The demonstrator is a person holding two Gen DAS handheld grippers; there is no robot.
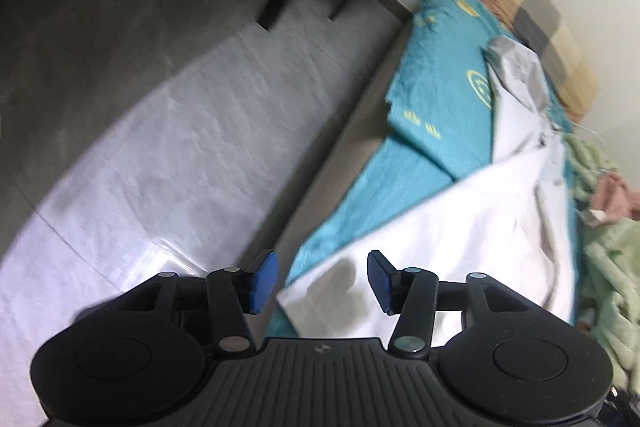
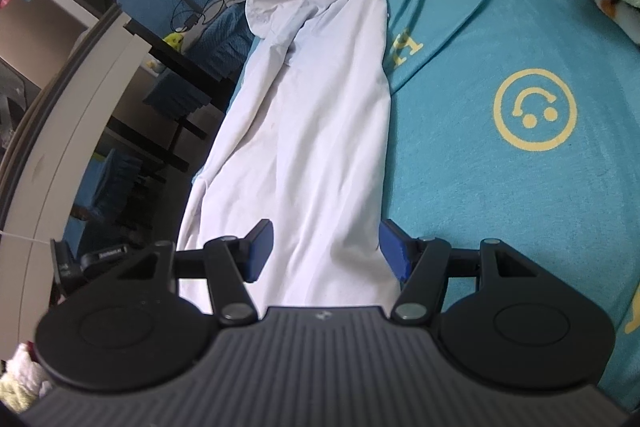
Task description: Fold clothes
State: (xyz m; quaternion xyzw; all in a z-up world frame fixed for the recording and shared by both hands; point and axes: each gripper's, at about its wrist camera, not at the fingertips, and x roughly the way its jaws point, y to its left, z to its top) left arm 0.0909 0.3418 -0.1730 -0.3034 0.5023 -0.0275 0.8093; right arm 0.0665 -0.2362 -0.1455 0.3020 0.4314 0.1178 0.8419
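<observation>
We see a white shirt lying lengthwise on a bed covered by a teal sheet printed with yellow smiley faces and letters. The shirt runs along the sheet's edge nearest the floor, its crumpled collar end pointing toward the pillows at the head of the bed. Our left gripper hangs over the shirt's lower corner at the edge of the sheet, its blue pads apart with nothing pressed between them; a grey shadow falls on the cloth below. Our right gripper sits above the shirt's lower hem, its jaws wide apart and straddling the fabric without pinching it. A pale green fleece blanket is heaped on the sheet on the far side of the shirt from the grey tiled floor.
</observation>
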